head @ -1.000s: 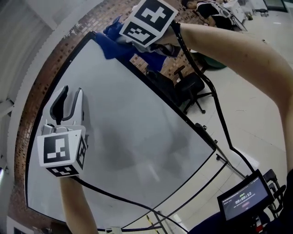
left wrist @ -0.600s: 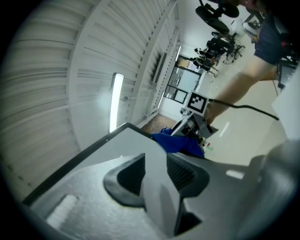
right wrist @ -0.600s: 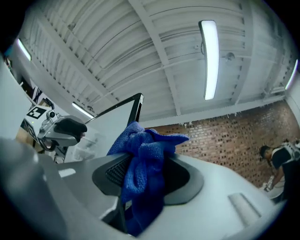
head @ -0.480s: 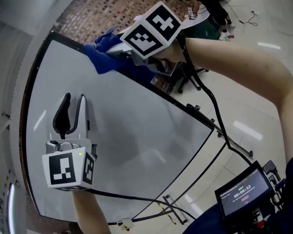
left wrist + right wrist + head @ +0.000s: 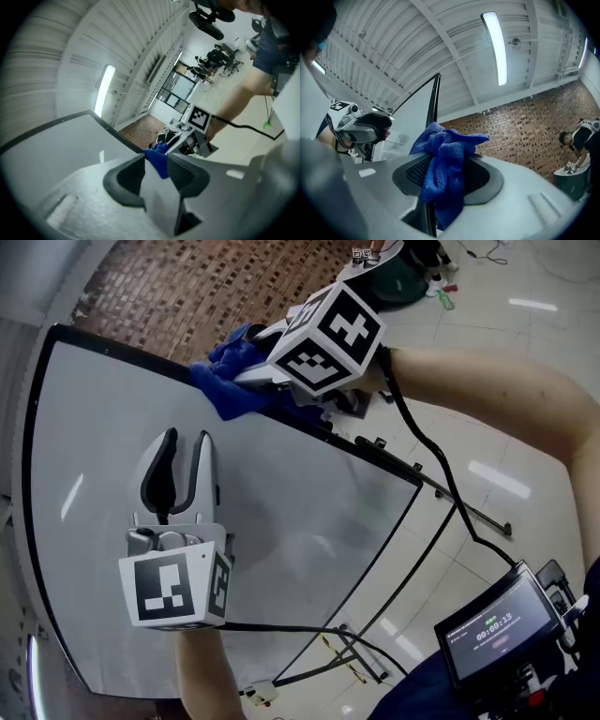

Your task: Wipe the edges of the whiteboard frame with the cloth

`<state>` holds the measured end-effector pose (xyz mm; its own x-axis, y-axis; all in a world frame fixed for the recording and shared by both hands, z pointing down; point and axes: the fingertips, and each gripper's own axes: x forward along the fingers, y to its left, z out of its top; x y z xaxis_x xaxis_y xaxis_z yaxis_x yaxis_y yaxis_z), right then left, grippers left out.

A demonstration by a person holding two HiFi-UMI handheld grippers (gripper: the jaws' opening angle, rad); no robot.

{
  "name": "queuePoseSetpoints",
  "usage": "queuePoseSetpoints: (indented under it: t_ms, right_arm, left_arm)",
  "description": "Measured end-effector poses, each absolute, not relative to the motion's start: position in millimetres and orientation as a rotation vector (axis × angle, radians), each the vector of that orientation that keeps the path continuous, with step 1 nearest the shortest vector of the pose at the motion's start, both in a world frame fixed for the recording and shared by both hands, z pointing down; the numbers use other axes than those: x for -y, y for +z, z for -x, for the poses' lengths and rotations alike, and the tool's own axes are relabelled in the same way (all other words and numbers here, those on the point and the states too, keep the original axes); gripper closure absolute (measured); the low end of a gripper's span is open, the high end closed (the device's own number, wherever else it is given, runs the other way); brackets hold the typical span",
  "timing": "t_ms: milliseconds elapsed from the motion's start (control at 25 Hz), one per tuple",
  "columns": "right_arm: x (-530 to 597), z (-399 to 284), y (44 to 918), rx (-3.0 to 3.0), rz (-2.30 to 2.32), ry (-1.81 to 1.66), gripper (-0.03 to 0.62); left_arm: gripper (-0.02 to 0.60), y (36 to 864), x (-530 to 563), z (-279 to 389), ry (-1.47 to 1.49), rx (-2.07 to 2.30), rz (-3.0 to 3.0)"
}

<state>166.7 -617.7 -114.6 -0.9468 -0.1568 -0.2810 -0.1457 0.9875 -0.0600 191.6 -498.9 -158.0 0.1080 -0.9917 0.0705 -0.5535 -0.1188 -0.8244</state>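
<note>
Pinching blue cloth (image 5: 443, 150) on whiteboard frame (image 5: 436, 99)

Right gripper (image 5: 446, 168): its fingers are clamping tight on the bunched blue cloth. One finger is lying to either side of the black frame strip, so the cloth is sitting folded over that strip, with loose ends spilling out above and below the fingers. In the head view the cloth is resting on the board's far edge, roughly midway along it, and a bare forearm is reaching in from the right behind the gripper.

Left gripper (image 5: 186, 442): its fingers are standing partly apart and are holding nothing — only the pale face of the whiteboard (image 5: 281, 512) is showing in the gap, with the cloth in sight well beyond it. This gripper is hanging over the left half of the board face, pointing toward the far edge and keeping well apart from the cloth. Whether it is touching the board is not showing in any view.

Surroundings: a brown brick-patterned surface (image 5: 187, 287) is lying beyond the far edge of the frame. A small lit screen (image 5: 495, 638) is glowing at the lower right of the head view — just beside the person's dark clothing.
</note>
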Motion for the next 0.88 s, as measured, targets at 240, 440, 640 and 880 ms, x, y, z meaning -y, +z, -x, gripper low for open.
queuePoseSetpoints:
  t_ms: [240, 440, 640, 880]
  right_arm:
    - [613.7, -159.4, -63.9, -2.88, 0.22, -0.132, 0.407]
    - [609.0, -157.1, -33.2, -2.858, 0.201, -0.241, 0.407]
    - [606.8, -156.3, -9.4, -2.854, 0.202, -0.303, 0.407]
    - [599.3, -154.8, 21.9, -2.894, 0.235, -0.3, 0.407]
  left_arm:
    - [0.434, -110.3, 500.5, -191.9, -0.884, -1.515, 1.855]
    - [0.434, -66.4, 501.5, -186.6, -0.933, -1.544, 1.944]
    - [0.434, -35.2, 508.4, -181.0, -0.954, -1.567, 2.01]
    - [0.434, 12.1, 505.5, -177.7, -1.003, -1.533, 2.092]
